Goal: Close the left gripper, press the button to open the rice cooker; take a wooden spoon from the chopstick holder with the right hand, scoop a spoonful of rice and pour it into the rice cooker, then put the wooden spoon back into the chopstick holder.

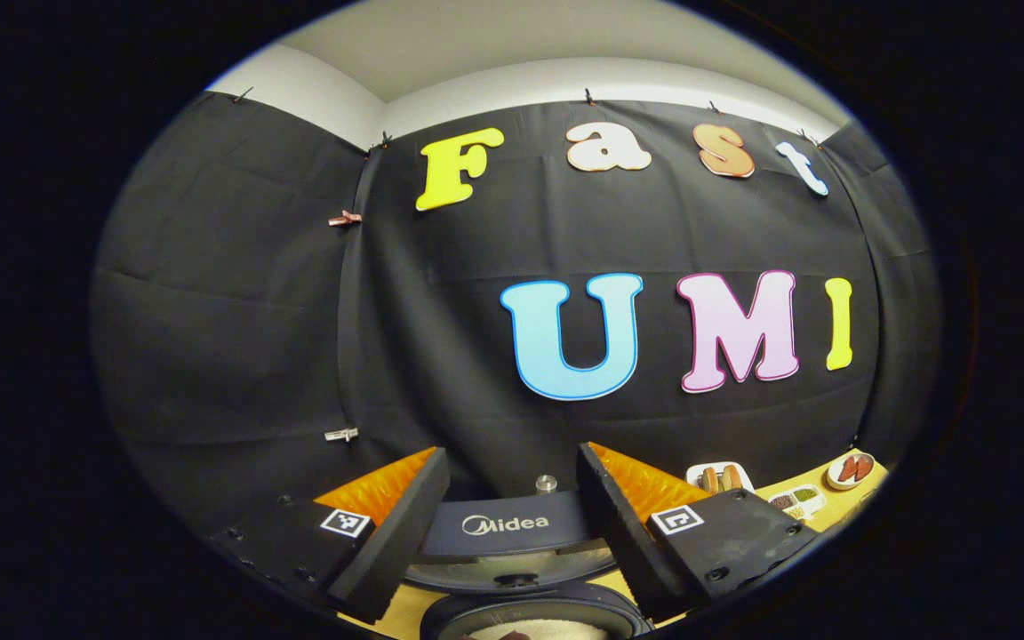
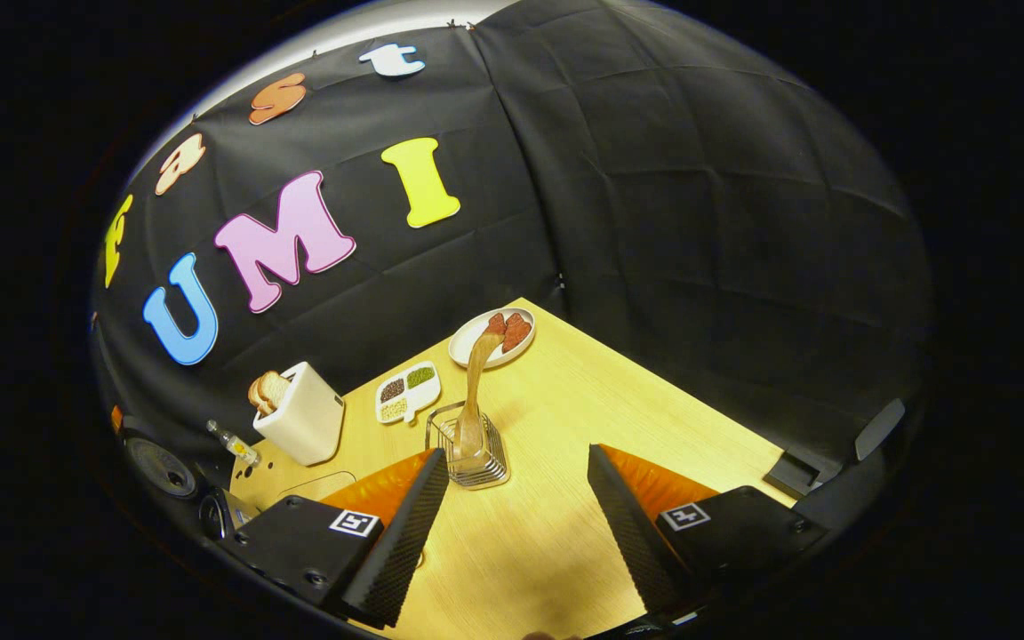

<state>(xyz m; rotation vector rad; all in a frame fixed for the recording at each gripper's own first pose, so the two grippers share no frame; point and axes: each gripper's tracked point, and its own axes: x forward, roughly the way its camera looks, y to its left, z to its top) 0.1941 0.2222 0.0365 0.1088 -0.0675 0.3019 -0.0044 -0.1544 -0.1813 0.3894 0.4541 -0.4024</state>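
In the left gripper view the rice cooker [image 1: 508,526] stands close below with its lid raised, and white rice shows in the inner pot [image 1: 532,628] at the bottom edge. My left gripper [image 1: 512,455] is open above it and holds nothing. The right gripper view has the wooden spoon [image 2: 476,378] standing upright in the wire chopstick holder [image 2: 475,458] on the wooden table [image 2: 583,409]. My right gripper [image 2: 516,455] is open, just short of the holder, with the holder near its left fingertip. Nothing sits between its fingers. The cooker's dark body [image 2: 161,467] shows at the far left.
A white toaster [image 2: 299,413] with bread, a small bottle [image 2: 232,442], a divided dish of beans [image 2: 407,391] and a plate with red pieces [image 2: 494,340] stand behind the holder. A black object [image 2: 801,471] lies at the table's right edge.
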